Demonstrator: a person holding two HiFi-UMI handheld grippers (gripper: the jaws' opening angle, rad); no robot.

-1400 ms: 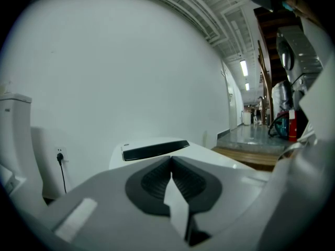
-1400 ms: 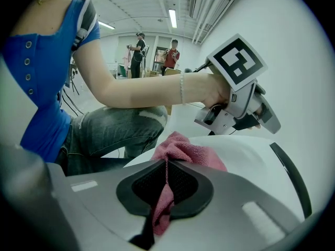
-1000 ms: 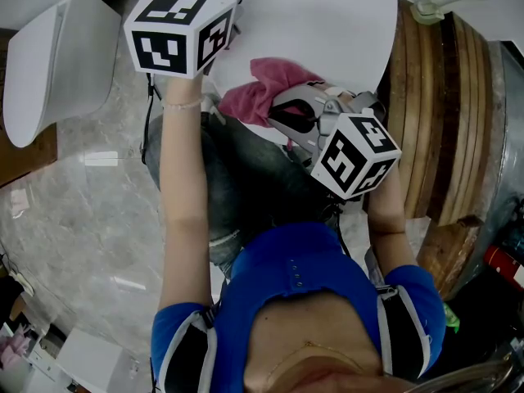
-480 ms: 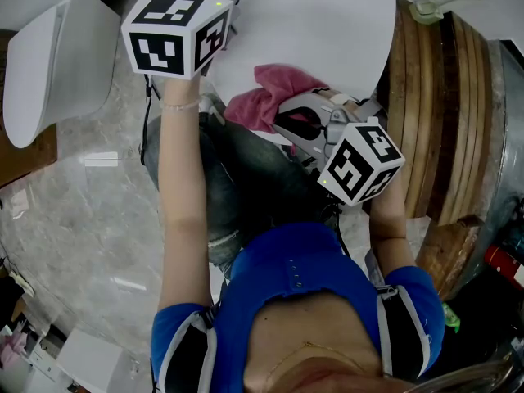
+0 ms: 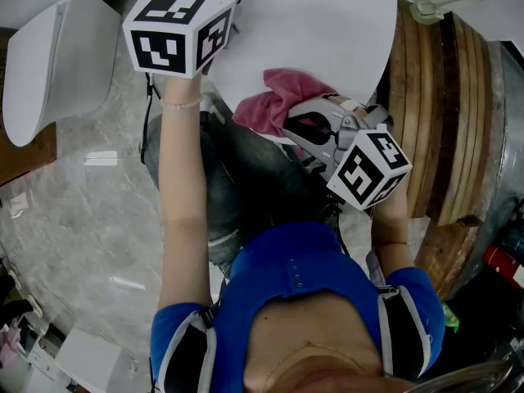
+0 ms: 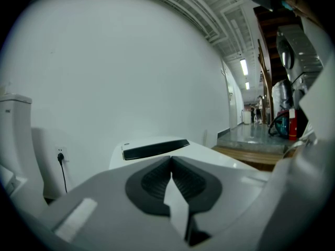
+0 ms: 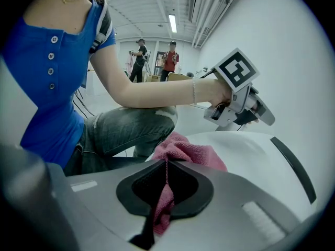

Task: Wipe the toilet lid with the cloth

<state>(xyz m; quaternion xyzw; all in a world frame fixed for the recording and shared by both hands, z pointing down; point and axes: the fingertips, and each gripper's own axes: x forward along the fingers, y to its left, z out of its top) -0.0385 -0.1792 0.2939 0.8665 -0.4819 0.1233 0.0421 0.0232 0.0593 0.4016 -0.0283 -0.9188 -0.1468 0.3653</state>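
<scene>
The white toilet lid (image 5: 319, 23) fills the top of the head view, closed and flat, with the person's jeans-clad leg (image 5: 246, 170) just in front of its near edge. On that near part of the lid lies the pink cloth (image 5: 278, 97). It is bunched, with its free end spread on the white surface and its other end running into the right claw (image 7: 166, 162). The right gripper view shows that claw clenched on a fold of the cloth, the fabric pinched between the pads and hanging down behind them. The left claw (image 6: 171, 160) is closed tight with nothing between its pads. It hovers above the lid's left side, well apart from the cloth, and looks across the lid toward a dark strip (image 6: 154, 149) near the far end. I judge the wiping step itself to be in hand: the cloth is gripped and touching the lid. It covers only a small patch near the front edge, though, and most of the surface lies bare beyond it. The next move seems to call for pressing the cloth flatter and sweeping it away from the body across the lid toward the far end. The grip should be firm enough that the bunched fabric does not slip free, and the left claw should be held out of the cloth's path.
</scene>
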